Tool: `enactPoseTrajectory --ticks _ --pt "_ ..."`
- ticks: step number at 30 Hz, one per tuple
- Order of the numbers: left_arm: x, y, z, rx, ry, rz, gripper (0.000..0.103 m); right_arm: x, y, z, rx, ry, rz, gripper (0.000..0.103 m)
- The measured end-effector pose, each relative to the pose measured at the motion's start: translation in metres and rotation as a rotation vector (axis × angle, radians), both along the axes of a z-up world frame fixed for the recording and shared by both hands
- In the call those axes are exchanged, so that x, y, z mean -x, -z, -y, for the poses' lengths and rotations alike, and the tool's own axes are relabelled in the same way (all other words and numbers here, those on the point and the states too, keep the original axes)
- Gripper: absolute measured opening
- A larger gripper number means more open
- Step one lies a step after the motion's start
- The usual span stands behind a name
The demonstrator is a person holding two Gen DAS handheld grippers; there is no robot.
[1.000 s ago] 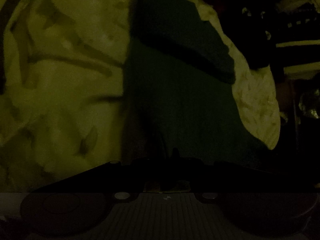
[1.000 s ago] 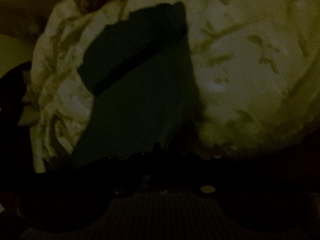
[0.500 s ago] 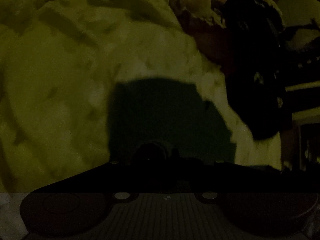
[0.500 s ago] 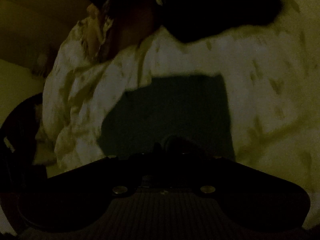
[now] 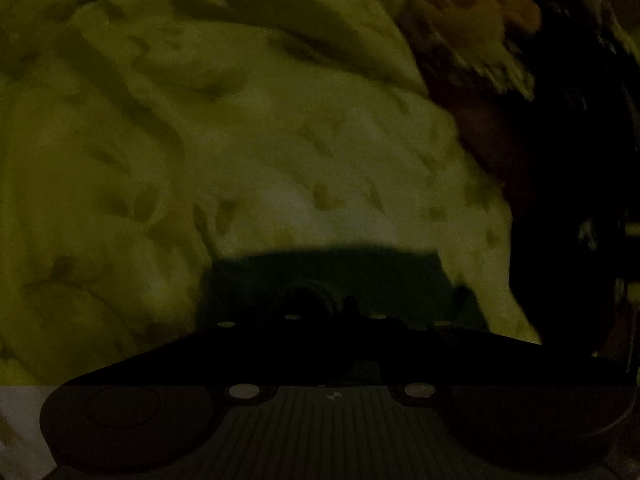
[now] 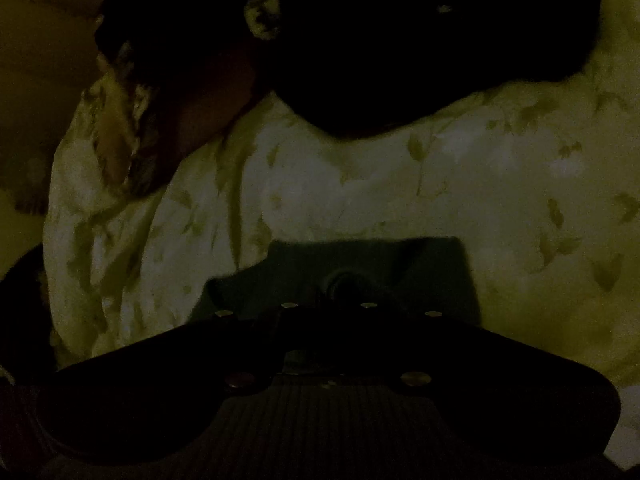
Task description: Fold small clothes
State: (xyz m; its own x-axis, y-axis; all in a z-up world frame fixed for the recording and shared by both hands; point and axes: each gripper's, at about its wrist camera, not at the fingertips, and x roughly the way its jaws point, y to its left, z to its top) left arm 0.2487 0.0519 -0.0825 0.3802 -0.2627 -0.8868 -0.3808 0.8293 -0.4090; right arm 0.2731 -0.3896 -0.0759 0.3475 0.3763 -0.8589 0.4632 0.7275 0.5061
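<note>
Left gripper [image 5: 316, 300] opening off the dark garment [image 5: 320, 272]; right gripper [image 6: 344, 288] nearly closed, opening; fold may spring back on the rumpled bedspread [image 5: 240, 160].

We count one dark green cloth [image 5: 320, 272], one pale leaf-print bedcover [image 5: 240, 140], one dark clothes heap [image 6: 420, 48].

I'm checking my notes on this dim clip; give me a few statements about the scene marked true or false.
1. The dark green garment lies on a pale leaf-patterned bedcover. True.
2. The garment is bright red. False: it is dark green.
3. A pile of dark clothes lies beyond the garment in the right wrist view. True.
4. The bedcover is plain, without any pattern. False: it carries leaf shapes.
5. The garment hangs in the air. False: it lies flat on the bedcover.
</note>
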Motion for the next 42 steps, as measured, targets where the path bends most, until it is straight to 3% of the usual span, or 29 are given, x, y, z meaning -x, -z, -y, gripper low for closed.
enactPoseTrajectory --ticks 2,4,5,10,13,16,20,22,24,27,33,37,39,42 --pt "-0.001 -0.009 -0.009 -0.059 -0.079 0.046 0.103 0.0 -0.003 0.002 0.074 0.022 0.055 0.015" --pt "-0.001 -0.017 -0.019 -0.083 -0.106 0.08 0.103 0.0 -0.008 0.008 0.142 0.052 0.092 0.028" --pt "-0.002 -0.019 -0.025 -0.093 -0.106 0.085 0.103 0.0 -0.008 0.011 0.154 0.054 0.091 0.04" --pt "0.008 -0.025 -0.033 -0.171 -0.032 0.085 0.103 0.002 -0.014 0.018 0.229 -0.092 0.11 0.04" --pt "0.026 -0.017 -0.035 -0.17 -0.004 0.058 0.103 0.011 -0.008 0.012 0.265 -0.213 0.097 0.043" --pt "0.047 -0.004 -0.031 -0.192 0.033 0.005 0.103 0.024 0.003 0.009 0.291 -0.255 0.062 0.045" --pt "0.079 0.007 -0.019 -0.221 0.091 -0.022 0.103 0.047 0.022 0.017 0.249 -0.218 -0.008 0.048" --pt "0.098 0.009 -0.008 -0.249 0.125 -0.021 0.103 0.059 0.029 0.019 0.217 -0.203 -0.03 0.052" --pt "0.114 0.012 0.001 -0.254 0.155 -0.02 0.103 0.073 0.034 0.02 0.162 -0.196 -0.043 0.065" --pt "0.14 0.017 0.012 -0.257 0.172 -0.031 0.103 0.096 0.041 0.02 0.082 -0.201 -0.056 0.071" --pt "0.169 0.036 0.012 -0.236 0.123 -0.098 0.103 0.132 0.063 0.014 0.012 -0.19 -0.105 0.072" --pt "0.169 0.041 -0.006 -0.146 -0.029 -0.057 0.103 0.14 0.072 0.013 -0.071 -0.088 -0.077 0.072" --pt "0.166 0.055 -0.019 -0.079 -0.124 -0.081 0.103 0.141 0.081 0.012 -0.12 -0.035 -0.102 0.071" --pt "0.159 0.068 -0.02 0.03 -0.156 -0.086 0.103 0.145 0.092 0.008 -0.171 0.045 -0.117 0.065"
